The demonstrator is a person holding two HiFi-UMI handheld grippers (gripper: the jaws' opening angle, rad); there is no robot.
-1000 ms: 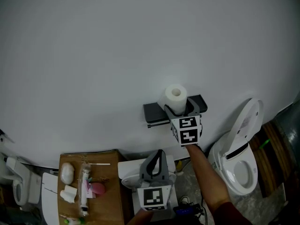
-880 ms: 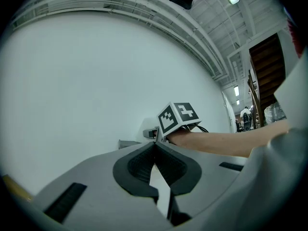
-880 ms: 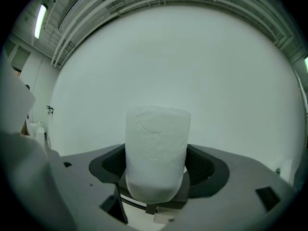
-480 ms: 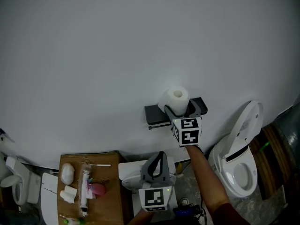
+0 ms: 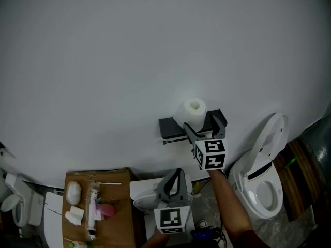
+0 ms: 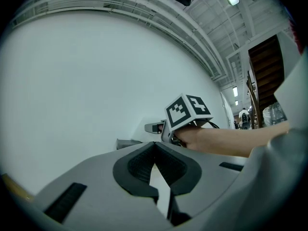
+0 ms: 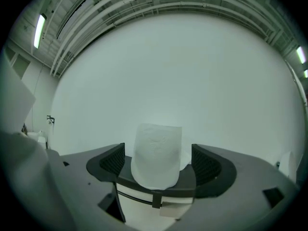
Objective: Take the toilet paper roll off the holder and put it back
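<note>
A white toilet paper roll stands on end on the dark wall holder's shelf. My right gripper is just in front of it, its jaws opening. In the right gripper view the roll rises between the two pads with a gap on either side, resting on the shelf; neither pad touches it. My left gripper hangs lower, near the white tank, away from the holder. Its jaws meet with nothing between them. The right gripper's marker cube shows beyond them.
A white toilet with its lid up stands at the right. A wooden table at the lower left carries several small items. Another white fixture sits at the far left. The plain white wall fills the upper view.
The right gripper has drawn back a little toward me and down-right, away from the roll, and its jaws have spread. The roll stays on the shelf. The left gripper has not moved.
</note>
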